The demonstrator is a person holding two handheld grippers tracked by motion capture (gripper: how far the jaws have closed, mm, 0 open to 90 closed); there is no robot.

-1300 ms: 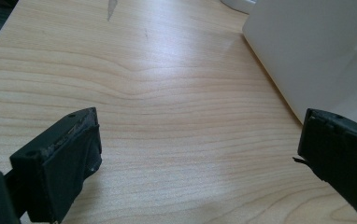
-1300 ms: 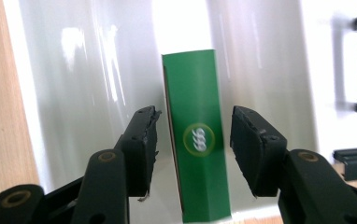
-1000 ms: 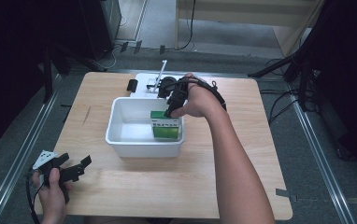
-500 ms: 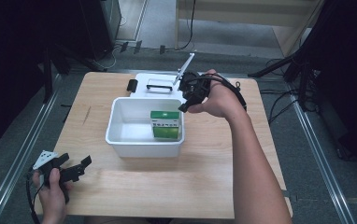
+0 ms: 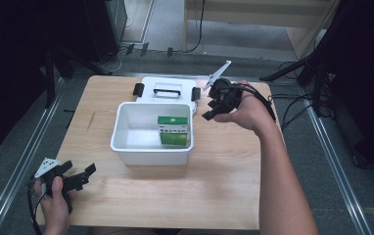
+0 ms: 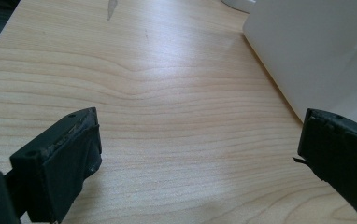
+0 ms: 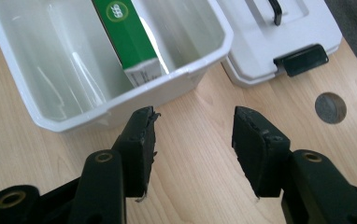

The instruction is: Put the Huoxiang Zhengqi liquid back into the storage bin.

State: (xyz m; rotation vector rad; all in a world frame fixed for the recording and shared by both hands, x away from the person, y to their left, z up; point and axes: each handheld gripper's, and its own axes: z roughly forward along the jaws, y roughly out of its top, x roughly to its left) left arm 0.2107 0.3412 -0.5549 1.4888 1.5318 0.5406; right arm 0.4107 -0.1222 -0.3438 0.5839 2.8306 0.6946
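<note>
A white plastic bin (image 5: 151, 155) stands mid-table with a green carton (image 5: 174, 122) upright inside, against its right wall. My right gripper (image 5: 210, 111) hovers just right of the bin's far corner, open, nothing between its jaws. In the right gripper view the right gripper (image 7: 193, 116) is over bare wood in front of the bin (image 7: 200, 70), with the carton (image 7: 127, 32) beyond the wall. My left gripper (image 5: 88, 175) rests open near the front left edge. The left gripper view has the left gripper (image 6: 197, 121) spread wide over wood, the bin's wall (image 6: 317, 51) to the upper right.
The bin's white lid (image 5: 168, 83) with black handle and latches lies flat behind the bin, also in the right gripper view as the lid (image 7: 260, 51). A round hole (image 7: 331, 107) is set in the tabletop near it. Bare wood spans the front of the table (image 5: 175, 196).
The right hand has moved right, from over the bin at the carton to beside the bin's far right corner. The carton stays in the bin. The left hand has not moved.
</note>
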